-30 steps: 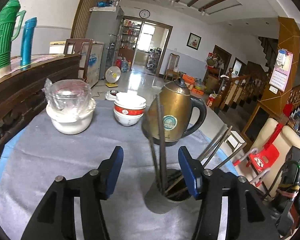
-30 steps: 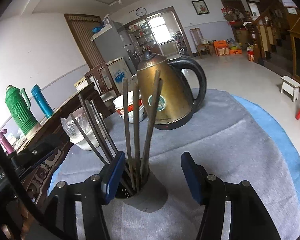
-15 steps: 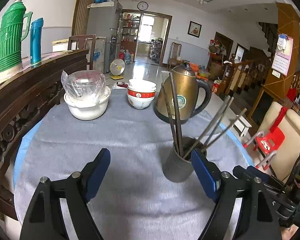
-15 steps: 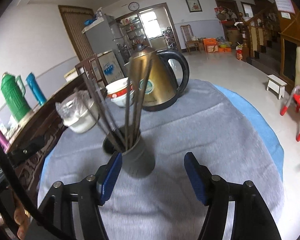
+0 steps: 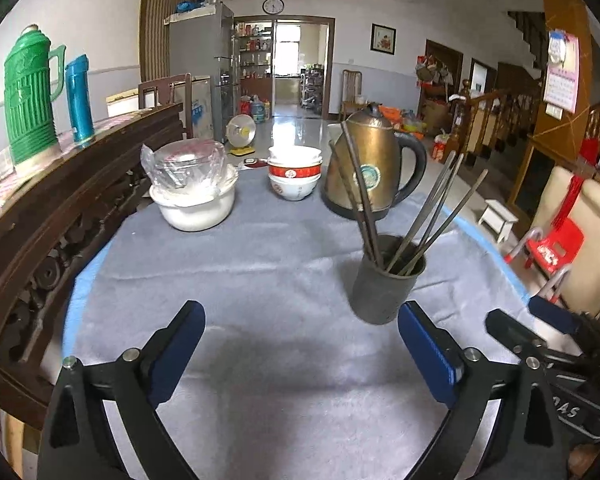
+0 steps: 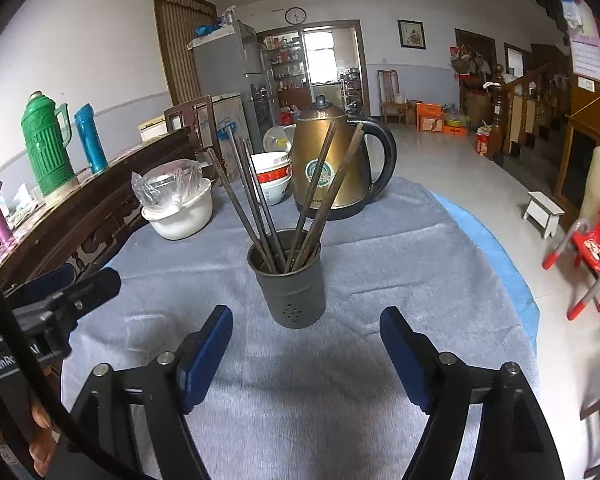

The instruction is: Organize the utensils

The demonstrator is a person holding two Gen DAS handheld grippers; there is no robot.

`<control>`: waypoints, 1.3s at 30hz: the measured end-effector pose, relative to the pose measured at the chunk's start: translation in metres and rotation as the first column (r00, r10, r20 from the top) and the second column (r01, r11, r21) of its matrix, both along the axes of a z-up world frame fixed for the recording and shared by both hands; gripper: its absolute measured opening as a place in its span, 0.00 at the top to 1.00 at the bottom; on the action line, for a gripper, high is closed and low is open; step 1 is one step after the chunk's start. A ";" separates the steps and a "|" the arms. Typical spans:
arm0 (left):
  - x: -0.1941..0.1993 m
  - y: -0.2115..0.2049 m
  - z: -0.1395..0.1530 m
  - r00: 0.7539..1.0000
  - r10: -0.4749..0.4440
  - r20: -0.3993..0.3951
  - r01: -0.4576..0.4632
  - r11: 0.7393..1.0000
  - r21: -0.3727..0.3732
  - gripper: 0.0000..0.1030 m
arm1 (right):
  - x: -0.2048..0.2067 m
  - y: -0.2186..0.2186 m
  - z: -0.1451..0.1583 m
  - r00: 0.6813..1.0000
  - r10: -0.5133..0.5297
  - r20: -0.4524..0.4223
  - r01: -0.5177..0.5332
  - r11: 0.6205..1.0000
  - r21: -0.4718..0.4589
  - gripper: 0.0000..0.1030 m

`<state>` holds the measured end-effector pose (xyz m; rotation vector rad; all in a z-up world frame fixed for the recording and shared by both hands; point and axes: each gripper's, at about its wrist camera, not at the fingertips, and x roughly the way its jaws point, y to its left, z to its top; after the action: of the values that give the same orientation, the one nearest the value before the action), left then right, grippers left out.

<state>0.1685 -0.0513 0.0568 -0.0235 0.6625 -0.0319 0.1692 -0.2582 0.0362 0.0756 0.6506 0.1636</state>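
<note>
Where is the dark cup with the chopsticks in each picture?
Left wrist view: the dark cup stands right of the middle, just beyond the left gripper's right finger.
Right wrist view: the cup stands in the middle, just beyond the open right gripper.
Shared landmark: the brass kettle stands behind the cup in both.

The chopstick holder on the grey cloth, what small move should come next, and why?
Probably draw both grippers a little further back and stop. The chopsticks all stand in the chopstick holder, upright on the grey cloth; the left gripper and right gripper, jaws just opening, hold nothing.
</note>
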 end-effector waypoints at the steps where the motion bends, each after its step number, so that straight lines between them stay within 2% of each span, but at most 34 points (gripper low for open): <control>1: -0.001 -0.001 0.000 1.000 0.000 0.001 0.000 1.000 0.012 0.06 | -0.002 -0.001 -0.001 1.000 -0.006 -0.005 0.006 1.000 -0.001 0.22; 6: -0.002 -0.004 -0.003 0.999 -0.011 -0.030 0.012 0.999 0.034 0.06 | -0.010 -0.007 -0.002 0.999 -0.035 -0.012 0.035 0.999 0.005 0.22; 12: -0.006 -0.006 0.004 1.000 -0.009 -0.020 0.009 1.000 0.007 0.06 | -0.016 -0.011 0.003 0.998 -0.057 -0.001 0.057 0.998 0.003 0.22; 39: 0.004 -0.014 0.016 0.999 -0.041 -0.008 0.041 0.999 -0.020 0.01 | -0.018 0.000 0.013 0.998 -0.027 0.057 0.030 0.999 -0.042 0.22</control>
<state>0.1724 -0.0650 0.0727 -0.0297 0.6715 -0.0778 0.1509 -0.2585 0.0494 0.0385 0.5959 0.1236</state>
